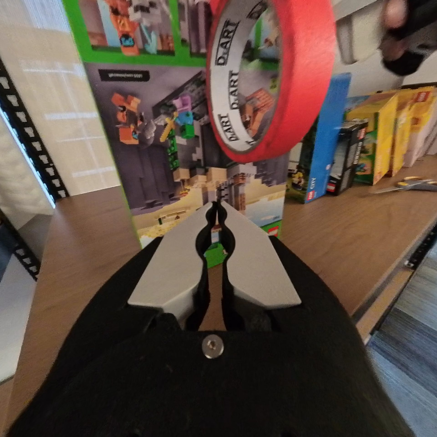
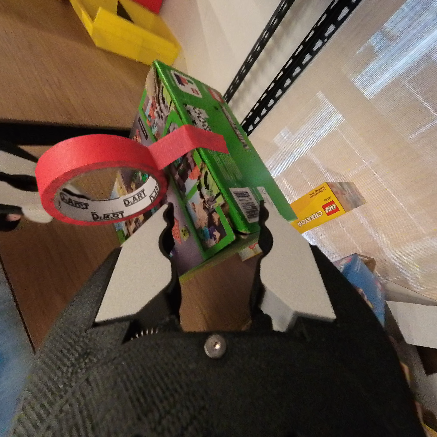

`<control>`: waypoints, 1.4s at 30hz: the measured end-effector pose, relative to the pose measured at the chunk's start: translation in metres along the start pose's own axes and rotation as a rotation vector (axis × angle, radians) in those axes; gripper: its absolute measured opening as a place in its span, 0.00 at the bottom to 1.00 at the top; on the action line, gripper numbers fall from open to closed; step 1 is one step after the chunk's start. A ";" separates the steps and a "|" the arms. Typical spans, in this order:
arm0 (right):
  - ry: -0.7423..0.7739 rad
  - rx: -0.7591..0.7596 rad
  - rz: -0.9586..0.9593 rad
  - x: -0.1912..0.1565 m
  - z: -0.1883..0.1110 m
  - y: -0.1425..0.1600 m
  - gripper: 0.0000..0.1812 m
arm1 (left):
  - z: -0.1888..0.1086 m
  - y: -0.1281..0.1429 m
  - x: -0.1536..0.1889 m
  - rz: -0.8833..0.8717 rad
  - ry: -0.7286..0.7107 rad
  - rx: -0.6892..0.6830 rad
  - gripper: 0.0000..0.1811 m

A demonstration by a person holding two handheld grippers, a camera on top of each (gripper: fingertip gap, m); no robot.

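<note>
Left wrist view: the left gripper [image 1: 217,205] fills the lower half, its jaws pressed together on nothing, tips close to the base of a green toy box [image 1: 189,132] standing upright on the wooden counter [image 1: 331,236]. A red roll of tape [image 1: 305,94] hangs in the upper right, before the box. More boxes [image 1: 354,151] line the right edge.

Right wrist view: the right gripper [image 2: 214,210] sits at lower centre, jaws spread and holding nothing, either side of the box's near end [image 2: 212,170]. The roll [image 2: 99,151] floats at left centre, its loose strip [image 2: 189,139] stuck over the box edge. A yellow box [image 2: 326,208] lies at right.

The roll looks light and stiff, best pinched across its rim; the strip is thin, sticky and likely to tear.
</note>
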State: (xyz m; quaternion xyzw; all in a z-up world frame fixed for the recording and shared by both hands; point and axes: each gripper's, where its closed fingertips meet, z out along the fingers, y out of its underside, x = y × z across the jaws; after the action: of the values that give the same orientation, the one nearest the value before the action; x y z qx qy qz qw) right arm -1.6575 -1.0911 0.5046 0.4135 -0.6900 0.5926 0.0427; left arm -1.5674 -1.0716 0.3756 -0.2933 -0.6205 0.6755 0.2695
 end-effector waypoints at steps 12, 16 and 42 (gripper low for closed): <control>0.139 0.072 0.172 0.033 -0.205 0.147 0.33 | -0.055 0.008 0.084 0.055 0.172 -0.094 0.00; 0.099 -0.172 0.280 0.045 -0.269 0.298 0.25 | -0.077 0.027 0.131 0.002 0.165 -0.145 0.01; -0.468 -0.110 0.209 -0.042 -0.233 0.353 0.12 | 0.020 0.070 0.331 -0.823 0.259 -0.058 0.28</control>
State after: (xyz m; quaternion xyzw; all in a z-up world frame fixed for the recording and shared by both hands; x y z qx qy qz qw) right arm -1.9497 -0.8861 0.2742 0.4628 -0.7512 0.4437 -0.1571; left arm -1.8078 -0.8502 0.2861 -0.1112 -0.6654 0.4517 0.5838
